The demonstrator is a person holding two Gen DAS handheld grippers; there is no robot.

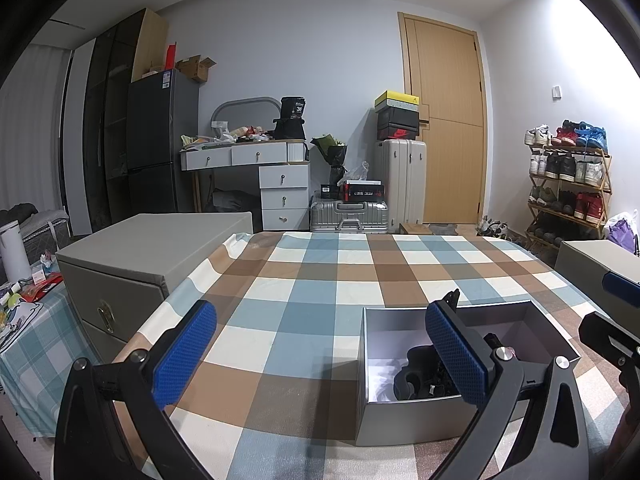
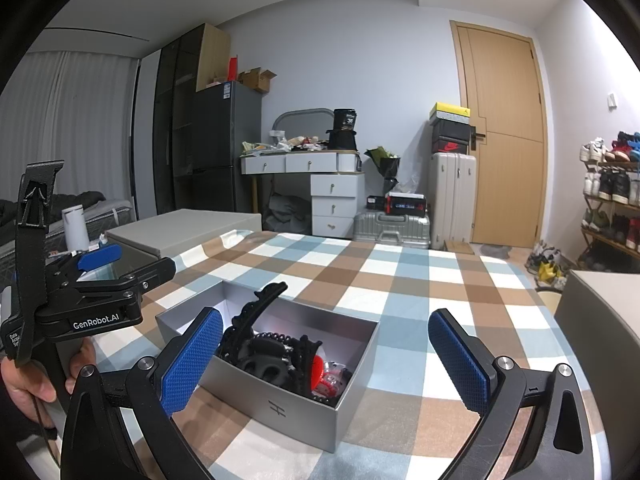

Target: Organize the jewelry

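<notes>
The open box [image 2: 296,392] sits on the counter [image 2: 400,280] near its front edge, holding a black claw clip [image 2: 264,360], a bead string [image 2: 272,336] and something red [image 2: 318,368]. The right gripper [image 2: 326,364] hangs just short of it, jaws wide and empty, the box lying ahead and a little left. The left gripper [image 1: 320,356], also wide and empty, has the box off to its right. The right looks better placed to reach in.
</notes>
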